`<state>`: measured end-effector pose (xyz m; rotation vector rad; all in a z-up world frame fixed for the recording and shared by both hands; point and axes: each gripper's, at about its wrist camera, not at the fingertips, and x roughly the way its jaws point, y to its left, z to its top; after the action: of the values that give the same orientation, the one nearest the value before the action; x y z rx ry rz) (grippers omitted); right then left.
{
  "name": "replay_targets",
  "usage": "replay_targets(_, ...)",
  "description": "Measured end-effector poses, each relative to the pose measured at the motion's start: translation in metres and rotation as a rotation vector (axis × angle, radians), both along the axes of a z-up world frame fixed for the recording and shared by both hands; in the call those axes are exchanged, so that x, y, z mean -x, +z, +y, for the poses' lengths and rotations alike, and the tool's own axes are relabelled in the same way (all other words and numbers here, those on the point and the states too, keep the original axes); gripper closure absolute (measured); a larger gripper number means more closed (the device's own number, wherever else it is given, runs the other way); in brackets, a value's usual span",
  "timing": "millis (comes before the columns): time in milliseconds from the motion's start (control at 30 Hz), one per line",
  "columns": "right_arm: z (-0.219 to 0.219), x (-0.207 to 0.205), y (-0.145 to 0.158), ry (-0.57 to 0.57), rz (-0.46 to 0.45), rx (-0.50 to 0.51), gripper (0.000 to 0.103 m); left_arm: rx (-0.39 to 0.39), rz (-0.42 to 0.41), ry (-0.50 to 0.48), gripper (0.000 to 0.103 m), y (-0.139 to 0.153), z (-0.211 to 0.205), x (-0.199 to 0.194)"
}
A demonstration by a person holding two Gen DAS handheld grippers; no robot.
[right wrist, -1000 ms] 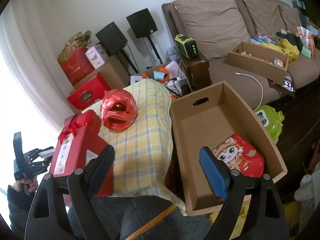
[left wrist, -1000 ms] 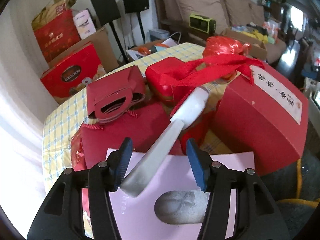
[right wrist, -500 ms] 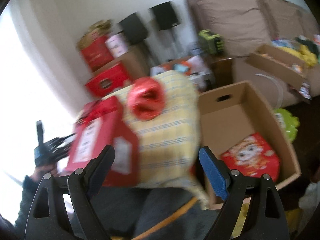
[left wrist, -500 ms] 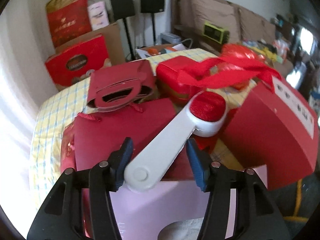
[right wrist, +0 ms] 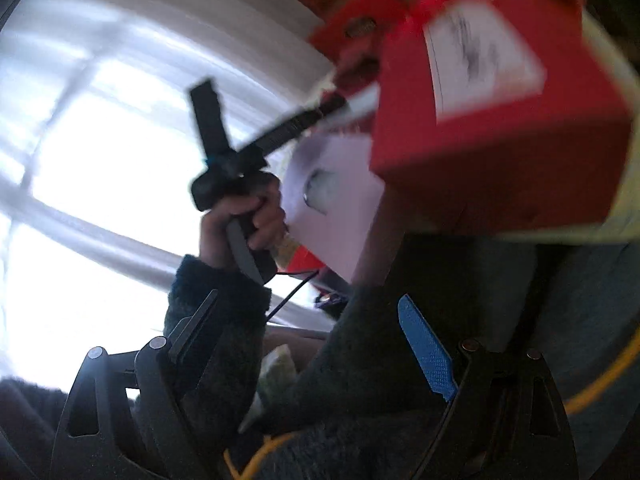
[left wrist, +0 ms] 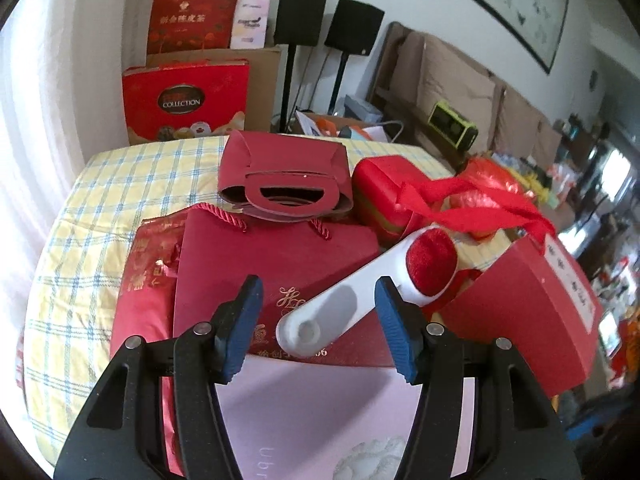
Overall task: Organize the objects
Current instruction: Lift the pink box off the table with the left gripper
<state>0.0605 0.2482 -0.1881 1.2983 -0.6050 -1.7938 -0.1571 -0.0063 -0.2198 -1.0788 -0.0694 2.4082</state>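
Observation:
A white lint brush with a red velvet face lies slanted on a dark red gift bag. Its handle sits between the jaws of my left gripper. The right pad is against the brush; a gap shows at the left pad. Below the gripper is a pink bag. A big red box with a white label stands to the right. My right gripper is open and holds nothing. Its blurred view shows the red box, the pink bag and a hand gripping the other tool.
A yellow checked cloth covers the table. On it stand a small red handle box and a red tin tied with red ribbon. Red gift boxes, speakers and a sofa stand behind. A dark sleeve crosses the right view.
The brush turned from edge-on to red face up and now rests on the bags. The right gripper swung left, away from the cardboard box, toward the red box and the hand.

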Motion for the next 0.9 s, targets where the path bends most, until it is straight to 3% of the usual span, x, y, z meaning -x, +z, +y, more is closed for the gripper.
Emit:
replay_targets(133,-0.01,0.019,-0.045,-0.079,-0.142,0.053,0.015,-0.036,-0.003,0.003,0.048,0.001,-0.004,-0.001)
replay_targets(200,-0.015,0.021,-0.055,-0.088,-0.159,0.071,0.015,-0.047,-0.002,0.001,0.048,0.001,-0.006,-0.001)
replay_targets(300,-0.029,0.026,-0.061,-0.08,-0.15,0.081,0.015,-0.075,-0.011,0.001,0.048,0.0,-0.009,0.0)
replay_targets(433,-0.045,0.04,-0.064,-0.129,-0.121,0.095,0.025,-0.127,-0.032,0.016,0.048,0.0,-0.015,0.003)
replay_targets(500,-0.048,0.045,-0.065,-0.177,-0.11,0.058,0.042,-0.125,-0.028,0.038,0.044,0.001,-0.018,0.003)
replay_targets(600,-0.042,0.047,-0.067,-0.203,-0.117,0.11,0.049,-0.142,-0.032,0.052,0.041,0.001,-0.024,0.004)
replay_targets(733,-0.033,0.045,-0.063,-0.24,-0.092,0.157,0.053,-0.234,-0.06,0.096,0.041,0.001,-0.041,0.006)
replay_targets(900,-0.018,0.047,-0.059,-0.285,-0.076,0.187,0.053,-0.252,-0.075,0.251,0.04,0.008,-0.085,-0.022)
